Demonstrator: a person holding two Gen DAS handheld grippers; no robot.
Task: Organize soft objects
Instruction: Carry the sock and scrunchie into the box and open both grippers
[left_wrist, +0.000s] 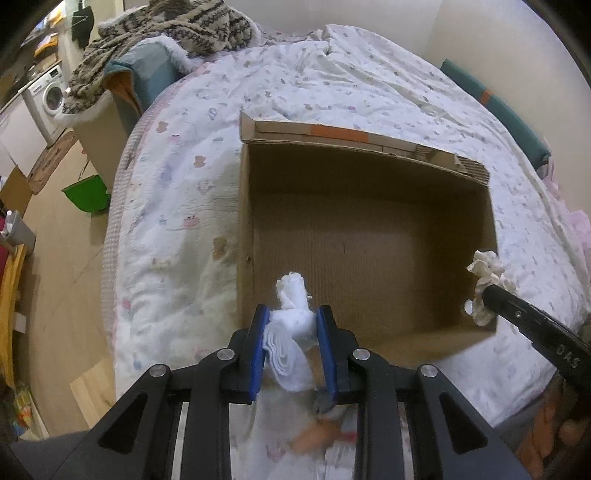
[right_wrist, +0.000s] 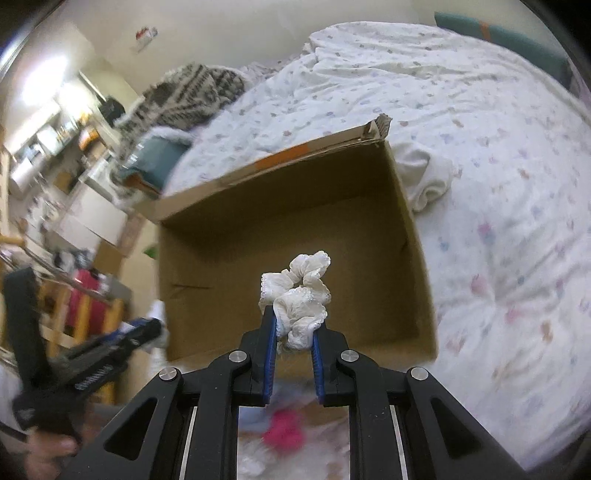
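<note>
The left gripper (left_wrist: 291, 332) has its fingers clamped on a rolled white cloth (left_wrist: 291, 325). The right gripper (right_wrist: 293, 332) pinches a frilly white scrunchie (right_wrist: 301, 295). Both hang over the near edge of the empty cardboard box (left_wrist: 369, 240) on the bed (left_wrist: 177, 206), probably ready to drop them in.

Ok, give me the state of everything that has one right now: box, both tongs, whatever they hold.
Cardboard box: open on the bed, nothing visible inside.
Left tongs: shut on a folded white cloth, held over the box's near edge.
Right tongs: shut on a white frilly scrunchie, above the box.
Bedspread: rumpled.
</note>
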